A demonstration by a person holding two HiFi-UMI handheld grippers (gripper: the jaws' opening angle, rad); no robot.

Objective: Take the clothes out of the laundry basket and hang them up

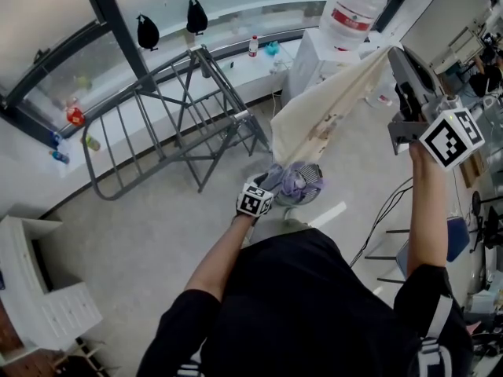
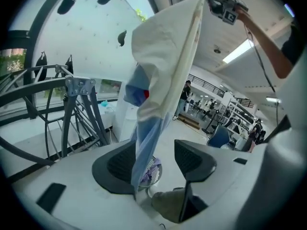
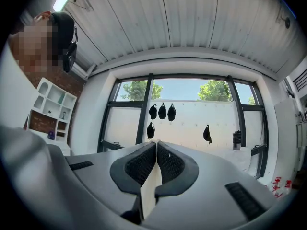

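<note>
Right gripper (image 3: 156, 147) clamps cream cloth (image 1: 322, 116), hanging lengthwise, slanting down into the spread-open left gripper (image 2: 156, 164).

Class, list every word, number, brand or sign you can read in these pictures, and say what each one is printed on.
No text here can actually be read.
Water jug: red label, print too blurred to read.
Small bottle on the window ledge: label too small to read.
Red marks on a white surface in the right gripper view: too small to read.
Marker cubes: black-and-white square patterns, no words.
</note>
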